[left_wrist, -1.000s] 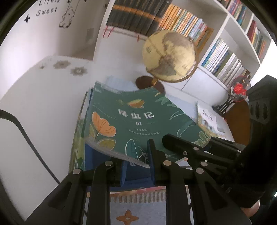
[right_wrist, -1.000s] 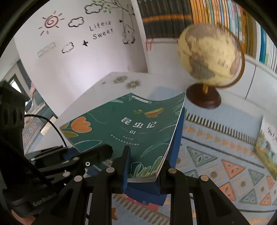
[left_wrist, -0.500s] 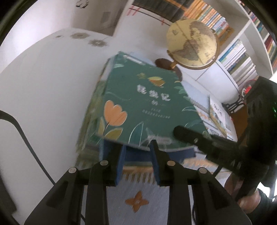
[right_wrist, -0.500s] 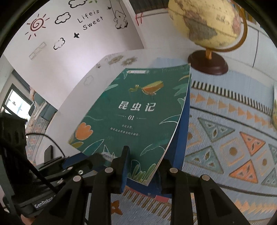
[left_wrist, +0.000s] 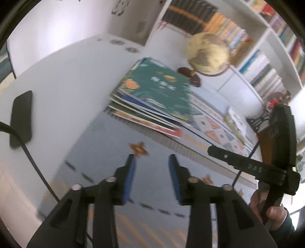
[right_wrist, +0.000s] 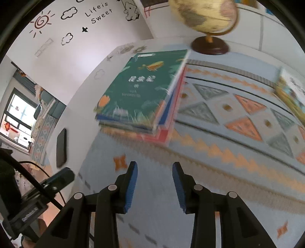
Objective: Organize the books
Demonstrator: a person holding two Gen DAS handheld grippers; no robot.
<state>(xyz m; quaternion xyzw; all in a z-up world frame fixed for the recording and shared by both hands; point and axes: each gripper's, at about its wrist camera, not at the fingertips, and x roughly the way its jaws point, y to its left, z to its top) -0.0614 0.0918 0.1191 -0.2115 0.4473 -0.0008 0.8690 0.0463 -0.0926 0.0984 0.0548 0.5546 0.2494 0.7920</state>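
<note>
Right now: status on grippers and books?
Left gripper, right gripper: jaws opening, nothing between. Green book tops the pile. Globe behind; path clear.

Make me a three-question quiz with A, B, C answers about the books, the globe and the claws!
1. Where is the globe?
A. just behind the book stack
B. on top of the stack
C. on the floor

2. What colour is the top book on the stack?
A. red
B. green
C. yellow

3. What is between the fingers of the left claw and the right claw?
A. the green book
B. a phone
C. nothing

Answers:
1 A, its dark round base stands on the table just past the stack's far edge.
2 B, the cover is dark green with an orange flower.
3 C, both claws' jaws are opening, and only the patterned mat shows through the gaps.
</note>
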